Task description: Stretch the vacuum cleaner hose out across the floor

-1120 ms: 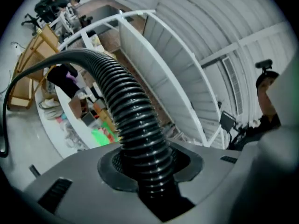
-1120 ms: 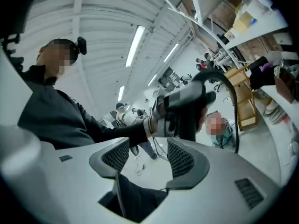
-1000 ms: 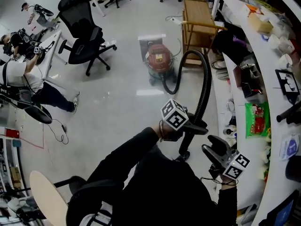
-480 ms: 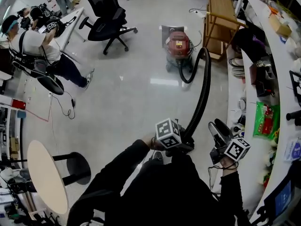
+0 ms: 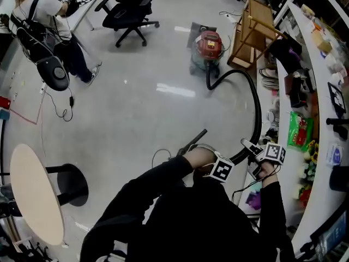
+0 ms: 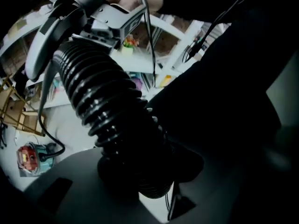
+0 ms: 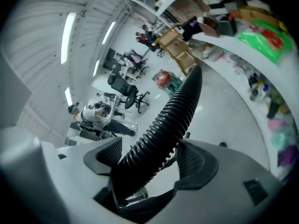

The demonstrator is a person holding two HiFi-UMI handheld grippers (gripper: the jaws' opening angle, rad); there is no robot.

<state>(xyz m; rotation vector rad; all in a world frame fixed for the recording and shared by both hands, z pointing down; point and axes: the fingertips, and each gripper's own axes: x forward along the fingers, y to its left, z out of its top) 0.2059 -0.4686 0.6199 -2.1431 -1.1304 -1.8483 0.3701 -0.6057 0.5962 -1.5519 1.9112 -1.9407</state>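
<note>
Head view: hose (image 5: 256,105) arcs from red vacuum cleaner (image 5: 209,44) to left gripper (image 5: 217,168) and right gripper (image 5: 250,146).
Left gripper view: jaws pinch hose.
Right gripper view: jaws just opened, hose loose between.
Risk: lone grip slips, or tug tips cleaner.

The glossy pale floor (image 5: 136,108) carries a red vacuum cleaner (image 5: 209,45) just beside a wooden frame (image 5: 244,31). A black hose (image 5: 255,108) curves away from it over the floor. A black office chair (image 5: 131,10) and a round worktop's black base (image 5: 73,185) stand well apart.
</note>
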